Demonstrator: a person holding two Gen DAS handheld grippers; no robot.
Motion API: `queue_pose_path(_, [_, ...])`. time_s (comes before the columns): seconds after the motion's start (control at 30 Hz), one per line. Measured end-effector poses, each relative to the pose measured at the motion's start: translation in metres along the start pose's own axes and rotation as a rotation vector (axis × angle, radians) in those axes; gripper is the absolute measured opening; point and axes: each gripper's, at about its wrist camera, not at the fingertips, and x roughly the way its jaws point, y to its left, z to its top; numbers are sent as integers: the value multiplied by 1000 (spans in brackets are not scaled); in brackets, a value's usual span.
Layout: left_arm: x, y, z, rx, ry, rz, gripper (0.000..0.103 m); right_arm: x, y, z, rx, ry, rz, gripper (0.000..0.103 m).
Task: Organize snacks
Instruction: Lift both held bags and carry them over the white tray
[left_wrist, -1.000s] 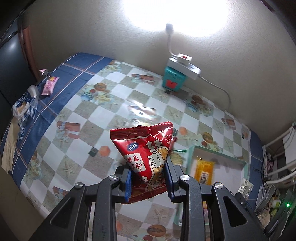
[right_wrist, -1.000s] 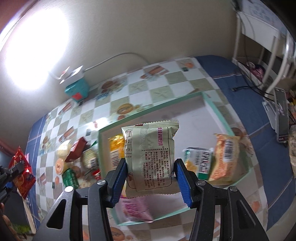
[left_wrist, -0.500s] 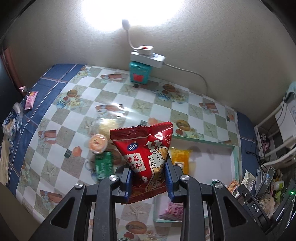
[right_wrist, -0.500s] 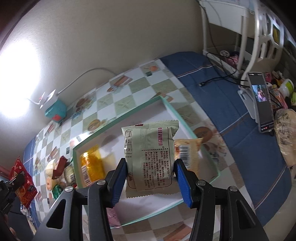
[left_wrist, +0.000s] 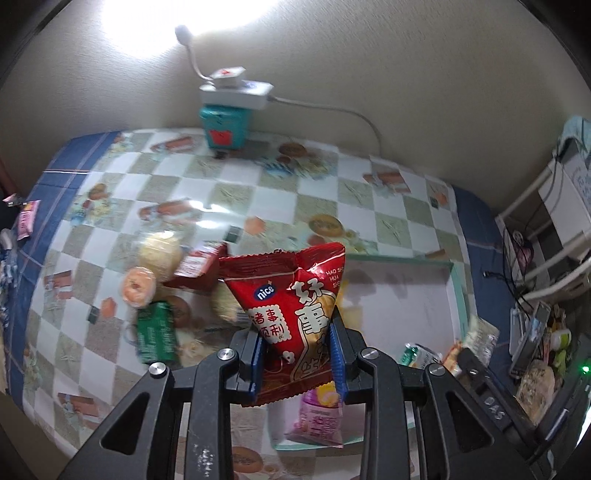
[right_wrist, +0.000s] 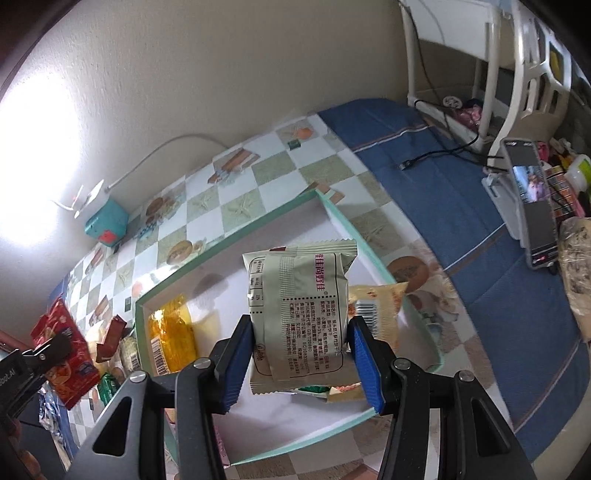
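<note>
Tray (right_wrist: 221, 245) sits centre frame on the table (right_wrist: 207, 199), packets inside along its left and right ends. Loose snack pile (left_wrist: 162, 280) on the table left of tray. Power strip (left_wrist: 236, 94) upper centre by the wall.

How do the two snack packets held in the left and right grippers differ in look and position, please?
The red packet is glossy red with large white characters; the pale green packet shows fine print. The red packet hangs beside the tray's left edge, near loose snacks; the pale green packet hangs over the tray. Both are sealed, upright, clamped by the left gripper or right gripper.
</note>
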Motion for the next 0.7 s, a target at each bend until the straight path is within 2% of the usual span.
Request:
queue_pose_path(0.3, [27,-32,-4,68,24,-33,31,15,6,-2,-27,-2,9,55])
queue_pose_path(0.7, [59,-48,-4,89,35,-51,31,29,12,-1,-31,7,16,55])
